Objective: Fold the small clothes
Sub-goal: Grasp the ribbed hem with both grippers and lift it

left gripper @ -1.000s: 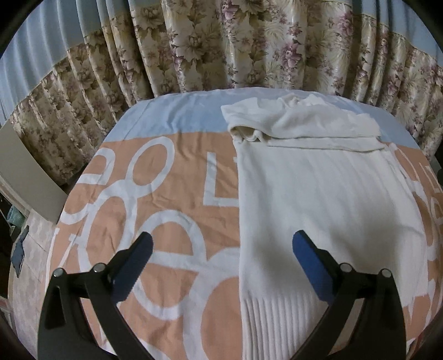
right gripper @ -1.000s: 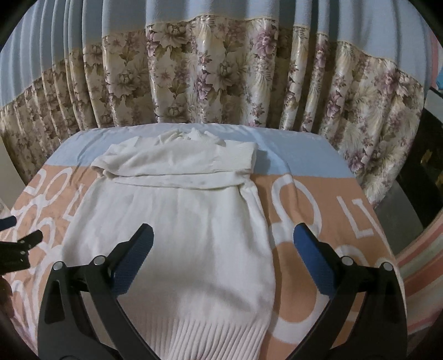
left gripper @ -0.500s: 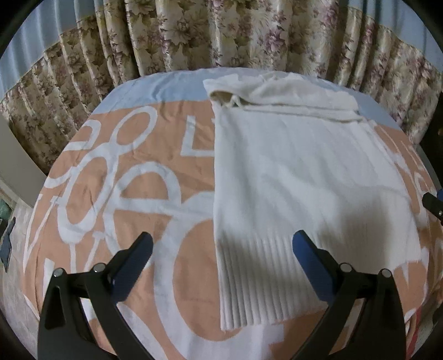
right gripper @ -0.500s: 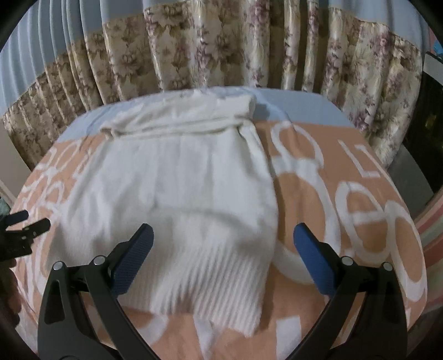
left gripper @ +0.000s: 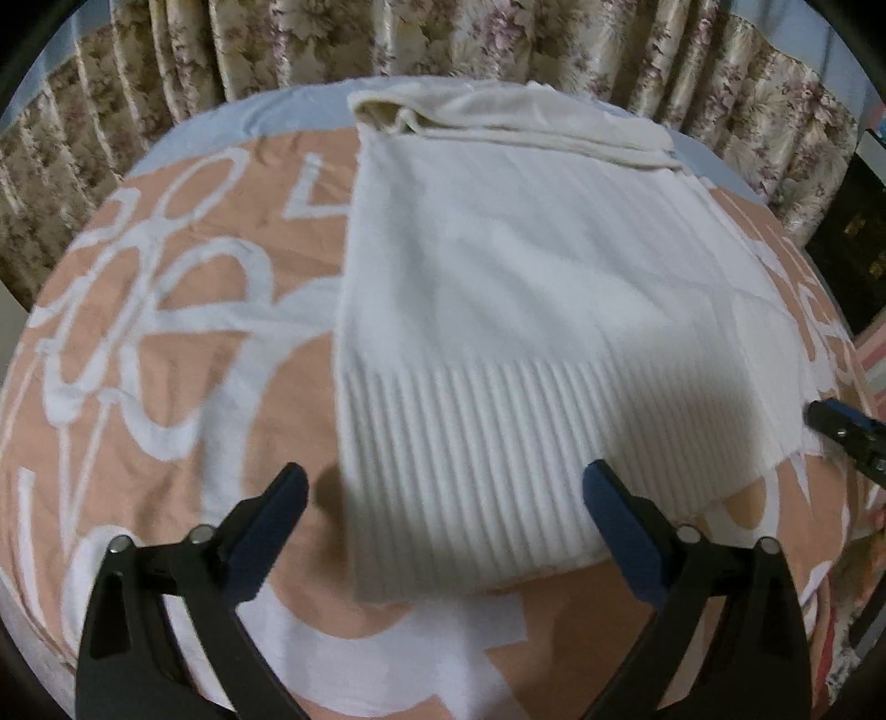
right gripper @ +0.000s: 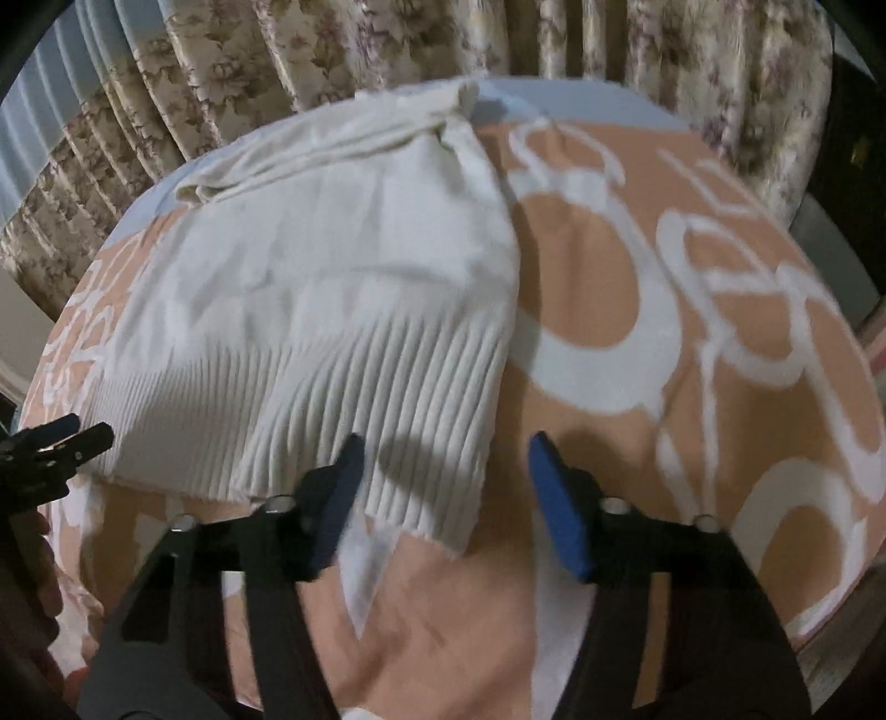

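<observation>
On the orange blanket (left gripper: 166, 387) lies the white sweater (left gripper: 498, 288), flowered curtains (left gripper: 443, 39) behind; the left gripper (left gripper: 443, 498) and right gripper (right gripper: 443, 482), jaws closing, straddle its ribbed hem corners without pinching; edges look blurry

Both wrist views look steeply down, close over the near hem of the sweater (left gripper: 498, 310) on the bed (left gripper: 183, 387). The left sits over its left corner, the right over its right (curtains (right gripper: 387, 50) behind both).

Cream ribbed sweater (left gripper: 515, 288) — flat, sleeves folded
</observation>
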{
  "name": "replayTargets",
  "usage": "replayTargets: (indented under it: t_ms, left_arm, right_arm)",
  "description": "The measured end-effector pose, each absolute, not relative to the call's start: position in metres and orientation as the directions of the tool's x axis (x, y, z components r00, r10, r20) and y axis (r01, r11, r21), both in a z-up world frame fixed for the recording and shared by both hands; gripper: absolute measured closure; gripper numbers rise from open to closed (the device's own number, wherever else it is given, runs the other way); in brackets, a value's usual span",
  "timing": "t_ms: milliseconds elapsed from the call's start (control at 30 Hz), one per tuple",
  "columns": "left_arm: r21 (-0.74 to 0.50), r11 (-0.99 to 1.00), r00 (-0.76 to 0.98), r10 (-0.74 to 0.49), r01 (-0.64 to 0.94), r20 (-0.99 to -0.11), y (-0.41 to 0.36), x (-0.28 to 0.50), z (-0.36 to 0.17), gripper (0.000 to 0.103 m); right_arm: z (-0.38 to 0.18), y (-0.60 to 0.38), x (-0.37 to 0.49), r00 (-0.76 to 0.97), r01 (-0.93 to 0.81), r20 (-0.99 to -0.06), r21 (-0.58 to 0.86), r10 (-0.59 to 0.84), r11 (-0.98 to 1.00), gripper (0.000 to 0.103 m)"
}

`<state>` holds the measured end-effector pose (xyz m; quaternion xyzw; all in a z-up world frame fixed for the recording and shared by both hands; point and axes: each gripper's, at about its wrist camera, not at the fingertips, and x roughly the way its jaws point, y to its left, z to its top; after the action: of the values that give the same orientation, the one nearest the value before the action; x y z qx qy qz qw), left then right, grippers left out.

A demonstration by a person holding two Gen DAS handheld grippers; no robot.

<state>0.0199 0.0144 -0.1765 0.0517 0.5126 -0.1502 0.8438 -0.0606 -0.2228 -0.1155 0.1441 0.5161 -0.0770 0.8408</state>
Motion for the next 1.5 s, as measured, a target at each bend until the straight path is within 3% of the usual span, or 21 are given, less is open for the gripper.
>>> replayTargets:
  t_ms: [100,133,233,267,300,567,900,1500]
  left_arm:
    - [-0.049,0.949,0.429,-0.187,0.312,-0.884,0.01,0.017,-0.181,0.021]
    - [-0.046,0.944,0.432,-0.192,0.325,-0.881,0.008,0.015,-0.18,0.026]
    - [-0.03,0.933,0.443,-0.199,0.359,-0.874,0.002,0.012,-0.176,0.051]
    - [-0.017,0.93,0.454,-0.194,0.366,-0.87,0.0,0.011,-0.174,0.07]
    - [-0.008,0.928,0.465,-0.194,0.373,-0.864,0.0,0.011,-0.173,0.082]
    - [-0.088,0.918,0.438,-0.267,0.387,-0.858,0.013,0.022,-0.168,0.088]
    - [-0.056,0.923,0.563,-0.28,0.381,-0.777,0.011,0.056,-0.124,0.088]
    - [-0.023,0.945,0.653,-0.243,0.327,-0.717,-0.028,0.24,-0.085,0.088]
  right_arm:
    - [-0.121,-0.219,-0.06,0.446,0.265,-0.893,0.192,0.056,0.945,0.065]
    - [-0.122,-0.218,-0.06,0.446,0.255,-0.893,0.195,0.063,0.947,0.076]
    - [-0.119,-0.21,-0.055,0.451,0.21,-0.89,0.182,0.07,0.961,0.091]
    - [-0.117,-0.207,-0.054,0.454,0.195,-0.888,0.173,0.068,0.965,0.092]
    - [-0.117,-0.206,-0.053,0.454,0.186,-0.889,0.167,0.066,0.968,0.092]
    - [-0.096,-0.214,-0.047,0.52,0.15,-0.851,0.169,0.068,0.974,0.093]
    - [-0.064,-0.23,-0.01,0.614,0.109,-0.785,0.189,0.083,0.976,0.093]
    - [-0.045,-0.267,0.188,0.711,0.068,-0.7,0.166,0.069,0.984,0.093]
